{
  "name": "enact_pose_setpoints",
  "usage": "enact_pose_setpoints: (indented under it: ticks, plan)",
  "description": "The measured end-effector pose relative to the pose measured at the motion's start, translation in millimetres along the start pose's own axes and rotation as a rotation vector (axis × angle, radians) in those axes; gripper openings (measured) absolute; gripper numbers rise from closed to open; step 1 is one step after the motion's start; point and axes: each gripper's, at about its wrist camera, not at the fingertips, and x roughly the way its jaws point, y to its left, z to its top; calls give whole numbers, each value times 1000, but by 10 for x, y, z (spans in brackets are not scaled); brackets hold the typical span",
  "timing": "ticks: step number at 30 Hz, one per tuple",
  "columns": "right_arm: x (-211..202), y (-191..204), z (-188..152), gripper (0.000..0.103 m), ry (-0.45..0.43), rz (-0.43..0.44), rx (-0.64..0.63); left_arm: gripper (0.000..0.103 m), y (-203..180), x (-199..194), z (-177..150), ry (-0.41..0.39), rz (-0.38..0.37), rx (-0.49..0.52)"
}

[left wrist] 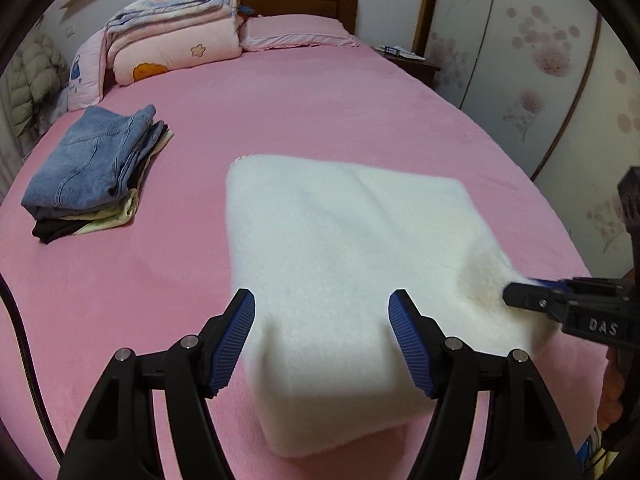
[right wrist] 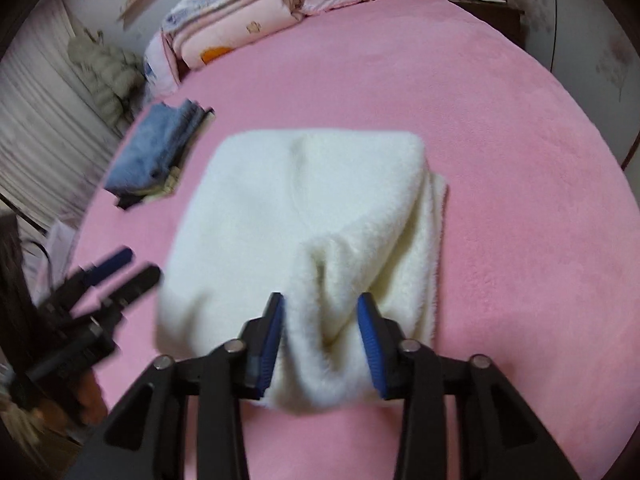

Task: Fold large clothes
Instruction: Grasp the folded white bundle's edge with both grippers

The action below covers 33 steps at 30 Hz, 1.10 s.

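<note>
The right gripper [right wrist: 320, 332] has its jaws pinched on a bunched fold at the near edge of the white fleece garment [right wrist: 304, 208]. The left gripper [left wrist: 322, 338] hovers with jaws apart above the garment's near corner, gripping nothing. The garment lies folded in a rough square on the pink bed [left wrist: 360, 120]. Well apart, a stack of folded clothes [left wrist: 92, 168] topped with jeans sits towards the piled quilts [left wrist: 176, 36].

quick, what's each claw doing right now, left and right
Left claw: open, holding nothing.
Right claw: closed on a bunched edge of the white fleece garment.
</note>
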Motion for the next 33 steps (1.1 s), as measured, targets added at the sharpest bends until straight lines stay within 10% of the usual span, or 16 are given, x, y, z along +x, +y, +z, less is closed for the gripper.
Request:
enact_pose_setpoints:
  ticks: [6,18,33]
  plan:
    - [14,-191,-266,9,-2,-73,13,68,-38,270,-190,98,-26,-1]
    - [458,-482,-819,9,-61,-86,127,70,-467,318,-585,0,116,288]
    - [-117,-239,-364,31,-46,-140,69,72,-192,-9,-95,43,30,182]
